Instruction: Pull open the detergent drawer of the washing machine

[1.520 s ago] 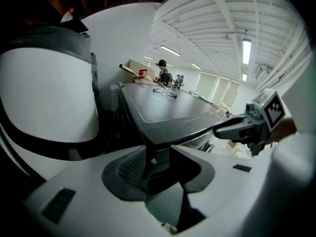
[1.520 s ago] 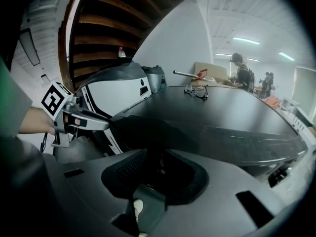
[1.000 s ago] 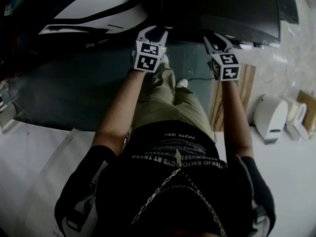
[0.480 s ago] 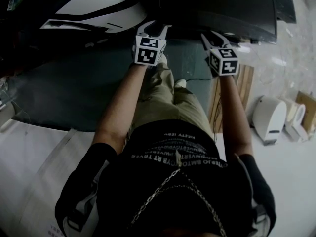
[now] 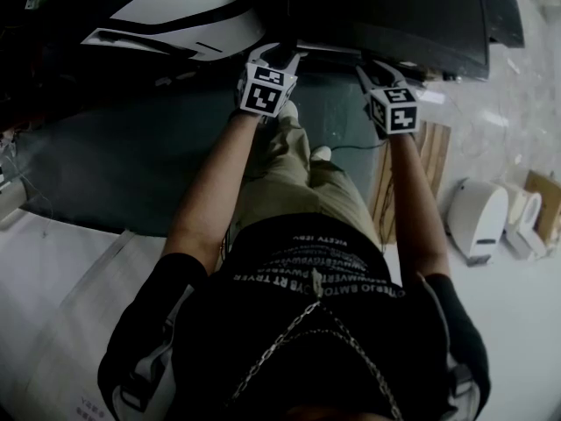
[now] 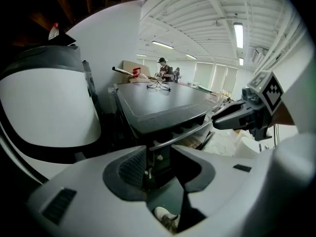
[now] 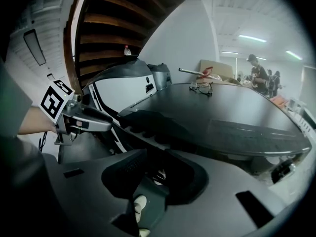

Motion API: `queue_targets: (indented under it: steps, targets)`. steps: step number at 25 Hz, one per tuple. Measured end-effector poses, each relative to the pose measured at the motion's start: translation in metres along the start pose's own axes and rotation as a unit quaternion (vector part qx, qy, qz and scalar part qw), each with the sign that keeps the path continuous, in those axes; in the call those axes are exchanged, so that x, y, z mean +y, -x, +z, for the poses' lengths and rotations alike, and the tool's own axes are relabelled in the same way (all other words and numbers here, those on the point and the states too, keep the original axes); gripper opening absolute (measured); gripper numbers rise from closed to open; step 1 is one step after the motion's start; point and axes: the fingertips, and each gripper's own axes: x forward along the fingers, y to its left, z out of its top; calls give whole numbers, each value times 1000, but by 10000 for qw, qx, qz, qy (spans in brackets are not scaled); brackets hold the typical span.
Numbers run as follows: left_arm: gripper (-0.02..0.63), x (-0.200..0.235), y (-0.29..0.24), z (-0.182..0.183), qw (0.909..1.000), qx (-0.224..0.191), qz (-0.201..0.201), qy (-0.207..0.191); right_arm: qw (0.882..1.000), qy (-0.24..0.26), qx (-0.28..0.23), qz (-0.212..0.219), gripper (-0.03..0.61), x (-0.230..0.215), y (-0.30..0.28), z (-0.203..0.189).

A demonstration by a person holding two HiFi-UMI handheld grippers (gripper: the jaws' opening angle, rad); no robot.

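At the washing machine [image 5: 386, 16] front, left hand-held gripper [image 5: 280, 53] (just widened) and right hand-held gripper [image 5: 369, 67] are held spread, empty; drawer not yet pulled.

In the head view the front of the washing machine [image 5: 394, 16] is nearly black, so its detergent drawer cannot be made out. The white appliance [image 5: 175, 7] beside it is cut by the upper edge. The people [image 7: 257, 78] far behind are too small to tell apart.
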Motion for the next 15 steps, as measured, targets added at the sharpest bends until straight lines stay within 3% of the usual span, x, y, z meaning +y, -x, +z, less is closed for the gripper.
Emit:
queue_targets:
  steps: [8, 13, 15]
  targets:
    - [135, -9, 11, -10, 9999, 139, 17, 94, 9999, -102, 105, 66, 86, 0, 8, -15]
    - [135, -15, 18, -16, 9980, 167, -76, 613, 9998, -162, 110, 80, 74, 4, 14, -25]
    - [137, -18, 20, -19, 9978, 193, -55, 633, 9997, -192, 109, 92, 73, 7, 18, -25]
